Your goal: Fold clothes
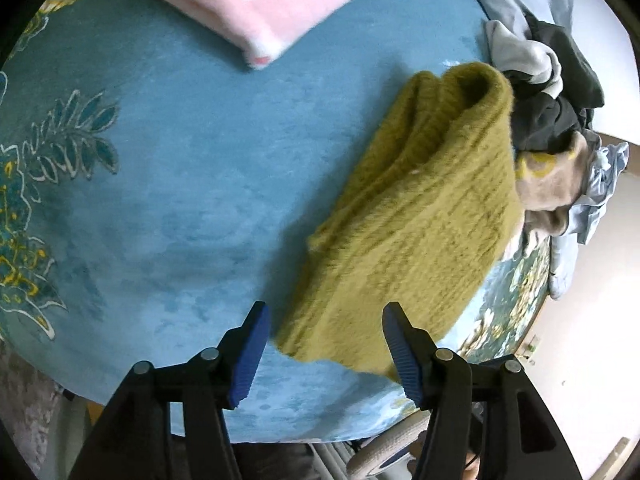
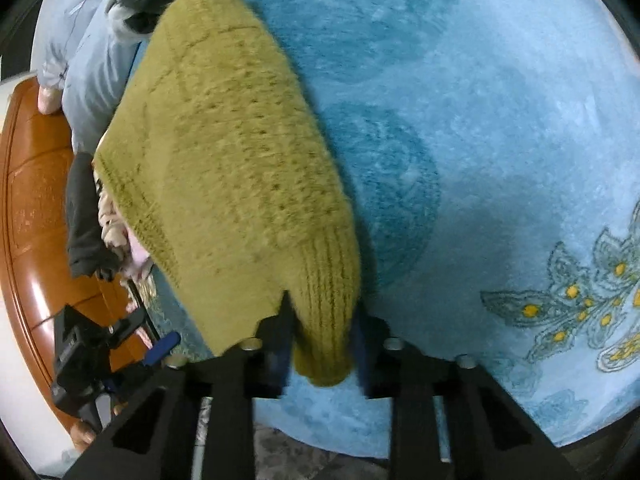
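An olive-green knit sweater (image 1: 420,208) lies partly bunched on the blue bedspread (image 1: 180,180). My left gripper (image 1: 324,344) is open just above the sweater's near corner, and that corner shows in the gap between the blue pads (image 1: 250,356). In the right wrist view the sweater (image 2: 224,140) hangs from its ribbed cuff, lifted off the bedspread (image 2: 500,140) and casting a shadow. My right gripper (image 2: 322,332) is shut on that cuff. One blue pad (image 2: 162,347) of the left gripper shows at the lower left there.
A folded pink blanket (image 1: 248,12) lies at the far side. A pile of unfolded clothes (image 1: 560,112) sits at the bed's right edge, beside the sweater. The right wrist view shows a pale blue garment (image 2: 92,80), a dark one (image 2: 84,220) and brown wood (image 2: 36,200).
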Available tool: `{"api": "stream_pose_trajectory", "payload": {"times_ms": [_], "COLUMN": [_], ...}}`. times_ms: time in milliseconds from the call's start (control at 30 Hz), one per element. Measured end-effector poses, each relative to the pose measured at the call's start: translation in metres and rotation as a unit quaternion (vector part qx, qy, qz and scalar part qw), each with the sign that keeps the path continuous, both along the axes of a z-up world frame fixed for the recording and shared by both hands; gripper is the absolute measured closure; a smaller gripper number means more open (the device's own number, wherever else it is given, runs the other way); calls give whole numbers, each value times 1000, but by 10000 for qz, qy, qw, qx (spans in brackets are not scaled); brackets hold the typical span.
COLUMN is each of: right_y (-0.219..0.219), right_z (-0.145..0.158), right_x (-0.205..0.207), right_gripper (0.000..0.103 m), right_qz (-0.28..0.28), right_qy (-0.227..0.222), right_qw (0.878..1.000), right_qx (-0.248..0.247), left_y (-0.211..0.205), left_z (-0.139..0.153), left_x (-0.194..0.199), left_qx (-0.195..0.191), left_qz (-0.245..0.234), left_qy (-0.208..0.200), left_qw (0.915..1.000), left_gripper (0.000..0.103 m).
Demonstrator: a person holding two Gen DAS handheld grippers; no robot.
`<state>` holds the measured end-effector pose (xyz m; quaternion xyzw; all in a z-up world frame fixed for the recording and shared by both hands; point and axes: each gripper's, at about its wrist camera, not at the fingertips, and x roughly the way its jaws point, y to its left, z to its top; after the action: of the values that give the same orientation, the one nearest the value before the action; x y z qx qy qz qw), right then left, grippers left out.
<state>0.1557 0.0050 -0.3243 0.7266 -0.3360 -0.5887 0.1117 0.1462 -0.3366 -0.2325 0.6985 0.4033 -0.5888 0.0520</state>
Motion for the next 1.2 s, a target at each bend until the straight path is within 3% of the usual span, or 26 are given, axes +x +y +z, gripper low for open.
{"api": "stream_pose_trajectory", "payload": {"times_ms": [100, 233, 433, 533, 633, 767, 900, 1000, 1200], "right_y": [2, 31, 115, 117, 115, 136, 167, 191, 202], "right_z": [20, 52, 64, 58, 52, 52, 41, 30, 12], "right_x": [-14, -61, -157, -182, -182, -166, -117, -81, -57], "right_gripper": [83, 83, 83, 83, 81, 72, 44, 44, 44], "right_qz": [495, 1451, 2301, 2509, 2545, 1729, 308, -642, -1041], "right_qy": [320, 927, 1023, 939, 942, 1084, 1022, 882, 721], "right_qw": [9983, 9847, 9627, 9576, 9569, 9743, 9934, 9940, 9906], "right_qx": [-40, 277, 992, 1062, 1037, 952, 426, -58, -514], "left_y": [13, 31, 54, 73, 96, 108, 117, 123, 138], "left_z": [10, 25, 26, 19, 10, -11, -32, -43, -76], "left_x": [-7, -26, -69, -92, -123, -151, -170, -177, -184], "left_qx": [0, -69, -181, -220, -321, -457, -448, -185, 403], "left_qz": [-31, -292, -683, -797, -1051, -1626, -2111, -2312, -2868], "left_qy": [150, 369, 650, 709, 794, 723, 699, 799, 782], "left_qw": [9999, 9989, 9954, 9940, 9908, 9830, 9739, 9695, 9540], "left_gripper": [41, 41, 39, 38, 34, 27, 27, 25, 24]}}
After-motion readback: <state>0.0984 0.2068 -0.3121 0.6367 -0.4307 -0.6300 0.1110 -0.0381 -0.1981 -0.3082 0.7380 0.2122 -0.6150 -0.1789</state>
